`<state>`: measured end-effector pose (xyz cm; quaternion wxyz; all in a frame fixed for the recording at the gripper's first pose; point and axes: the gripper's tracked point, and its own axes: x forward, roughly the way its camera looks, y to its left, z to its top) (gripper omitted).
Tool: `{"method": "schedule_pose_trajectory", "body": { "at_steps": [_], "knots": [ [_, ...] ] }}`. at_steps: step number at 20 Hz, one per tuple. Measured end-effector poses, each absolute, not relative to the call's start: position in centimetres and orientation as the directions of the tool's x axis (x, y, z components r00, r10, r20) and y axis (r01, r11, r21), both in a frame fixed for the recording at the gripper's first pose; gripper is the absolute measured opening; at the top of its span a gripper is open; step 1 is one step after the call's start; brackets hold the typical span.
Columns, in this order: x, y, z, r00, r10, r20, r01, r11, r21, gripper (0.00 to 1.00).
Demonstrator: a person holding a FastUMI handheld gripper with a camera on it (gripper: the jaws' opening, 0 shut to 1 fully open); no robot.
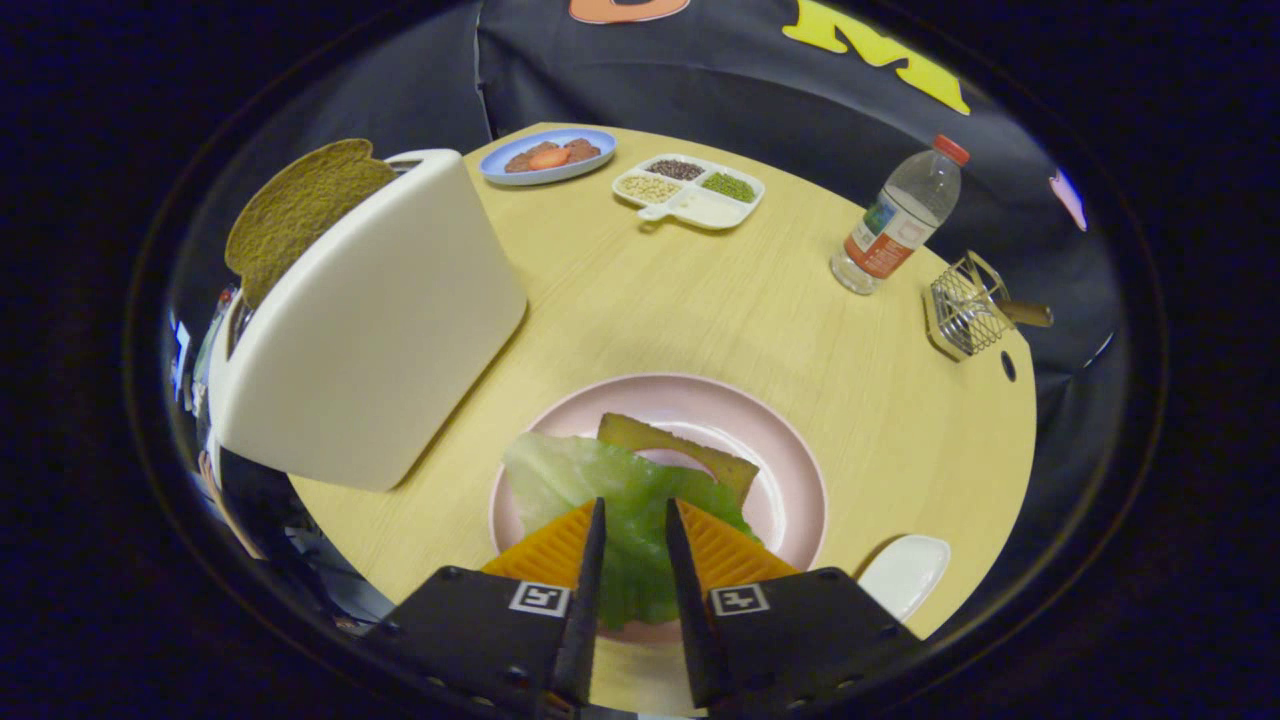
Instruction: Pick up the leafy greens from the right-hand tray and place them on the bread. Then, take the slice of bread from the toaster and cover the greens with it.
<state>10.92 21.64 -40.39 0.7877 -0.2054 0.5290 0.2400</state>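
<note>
A pale green leaf of leafy greens point(590, 480) hangs between my fingers, and my gripper point(635, 505) is shut on it. The leaf drapes over a brown slice of bread point(705, 455) on the pink plate point(790, 470), hiding most of that slice. Only the slice's far corner and right edge show beyond the leaf. To the left of the plate stands a white toaster point(370, 320) with a second brown slice of bread point(300, 210) sticking up out of its slot. A small white tray point(905, 572) lies to the right of my fingers.
On the round wooden table point(650, 300), a blue plate of food point(548, 155) and a white divided dish of grains point(690, 190) sit at the far side. A water bottle point(900, 220) and a wire basket point(965, 305) stand at the right.
</note>
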Motion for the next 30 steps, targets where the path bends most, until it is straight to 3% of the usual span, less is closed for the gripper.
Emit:
{"method": "schedule_pose_trajectory", "body": {
  "at_steps": [7,8,12,16,20,30],
  "knots": [
    [10.6,21.7,-37.6,0.4,0.191,-0.896,-0.577,0.813,-0.084,0.55],
    [10.4,22.0,-36.4,0.419,0.206,-0.884,-0.579,0.811,-0.086,0.67],
    [9.3,23.7,-31.1,0.485,0.259,-0.835,-0.576,0.813,-0.082,0.91],
    [8.2,26.5,-25.8,0.529,0.31,-0.79,-0.554,0.831,-0.045,0.98],
    [7.2,30.4,-21.9,0.547,0.364,-0.754,-0.548,0.836,0.006,0.97],
    [7.6,40.7,-22.9,0.468,0.345,-0.813,-0.456,0.883,0.112,0.96]
  ]
}}
